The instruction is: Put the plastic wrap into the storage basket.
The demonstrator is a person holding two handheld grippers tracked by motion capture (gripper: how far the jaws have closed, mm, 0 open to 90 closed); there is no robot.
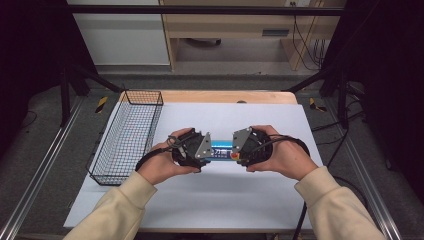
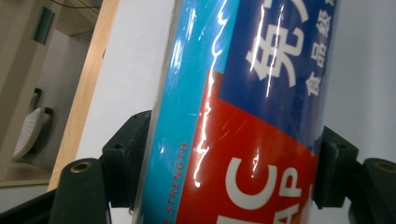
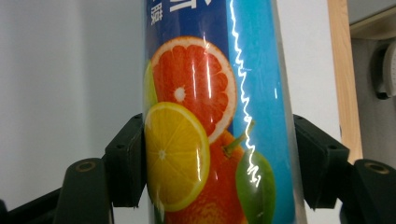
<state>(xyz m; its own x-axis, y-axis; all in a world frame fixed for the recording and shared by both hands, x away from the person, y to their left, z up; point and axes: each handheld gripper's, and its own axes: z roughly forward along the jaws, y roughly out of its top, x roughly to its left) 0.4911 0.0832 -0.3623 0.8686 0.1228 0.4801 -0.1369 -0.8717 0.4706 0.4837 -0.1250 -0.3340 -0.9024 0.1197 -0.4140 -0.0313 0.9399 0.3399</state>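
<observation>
Your left tongs (image 1: 204, 150) and right tongs (image 1: 239, 148) each clamp one end of the box of cling film (image 1: 221, 150), which spans between them near the middle of the surface (image 1: 200, 200). Its long axis runs left to right, parallel to the near edge; the wire basket (image 1: 126, 135) lies beyond your left hand (image 1: 162, 165), so that arm is nearer.

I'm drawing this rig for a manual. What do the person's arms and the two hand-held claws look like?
Both arms wear loose cream-coloured long sleeves. The left claw and right claw are black, chunky bodies, each topped by a grey three-cornered plate with small dark holes. The right one carries a small red mark by its plate. Black cables loop from each. Up close, the jaws are matt black blocks on arms with brass-coloured screw inserts.
</observation>
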